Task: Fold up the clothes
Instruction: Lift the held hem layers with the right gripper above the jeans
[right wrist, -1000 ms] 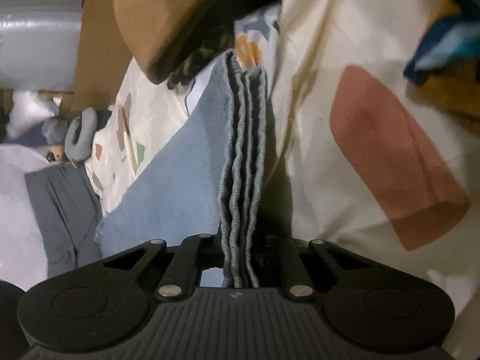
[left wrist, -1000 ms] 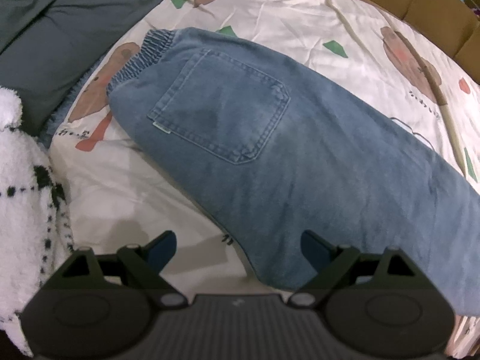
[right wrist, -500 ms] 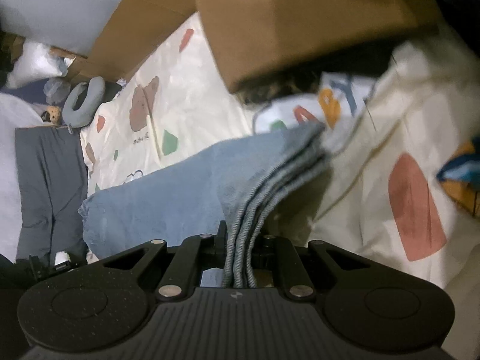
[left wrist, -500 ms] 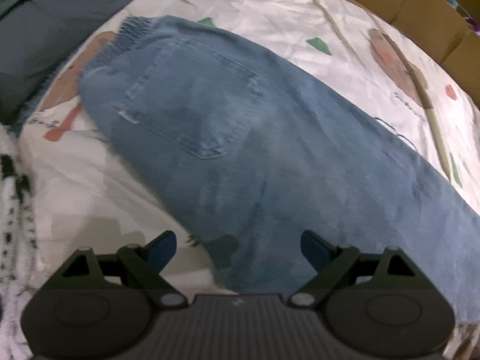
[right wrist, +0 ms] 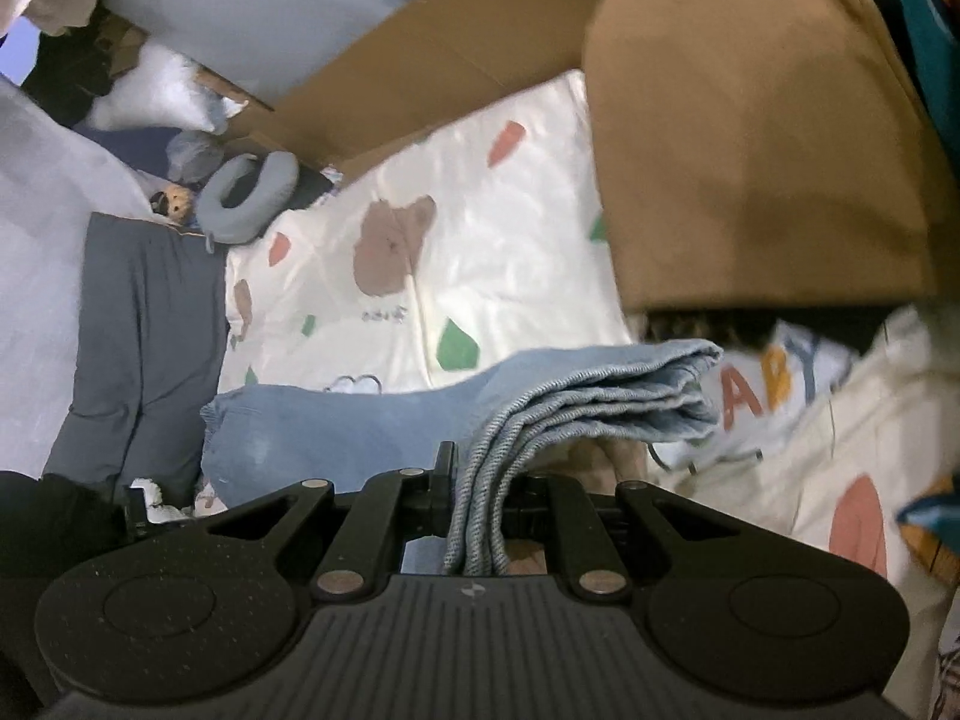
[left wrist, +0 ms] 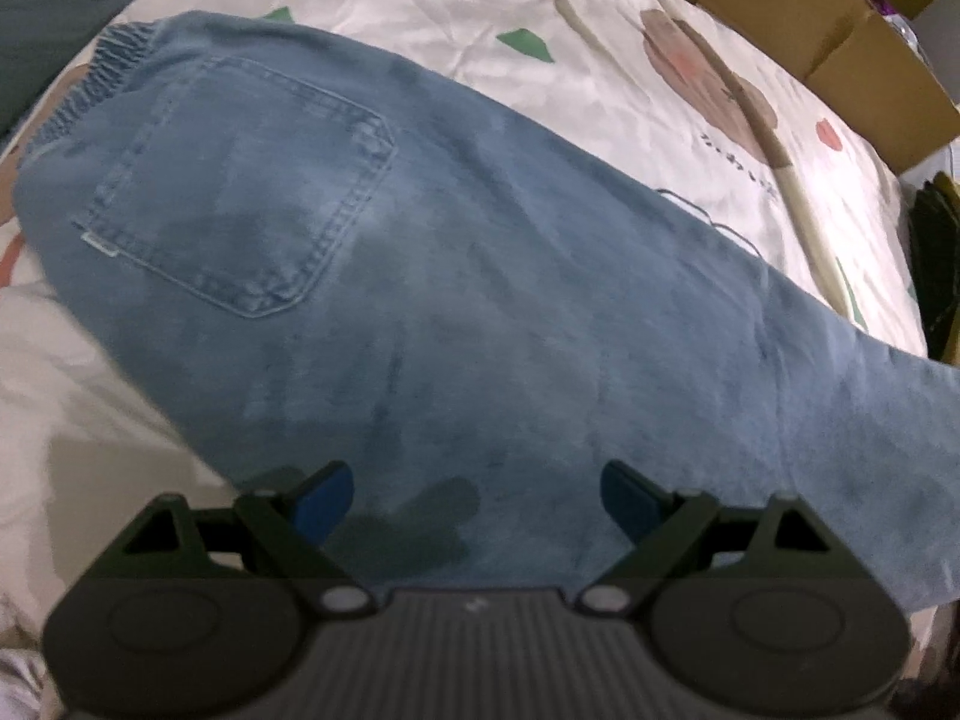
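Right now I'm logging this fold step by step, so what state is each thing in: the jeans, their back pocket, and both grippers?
jeans: spread flat on the printed sheet, back side up, leg end lifted and bunched in layers
back pocket: facing up, lying flat
left gripper: open, over the jeans, holding nothing
right gripper: shut on the stacked hem layers of the jeans

1 pair of jeans (left wrist: 480, 312) lies on 1 printed sheet (left wrist: 600, 48), showing 1 back pocket (left wrist: 240, 192) at left of the left wrist frame. 2 grippers: left gripper (left wrist: 477, 501), right gripper (right wrist: 477, 516). In the right wrist view, 1 grey neck pillow (right wrist: 249, 195) at upper left, and 1 brown box (right wrist: 756, 138) at upper right.
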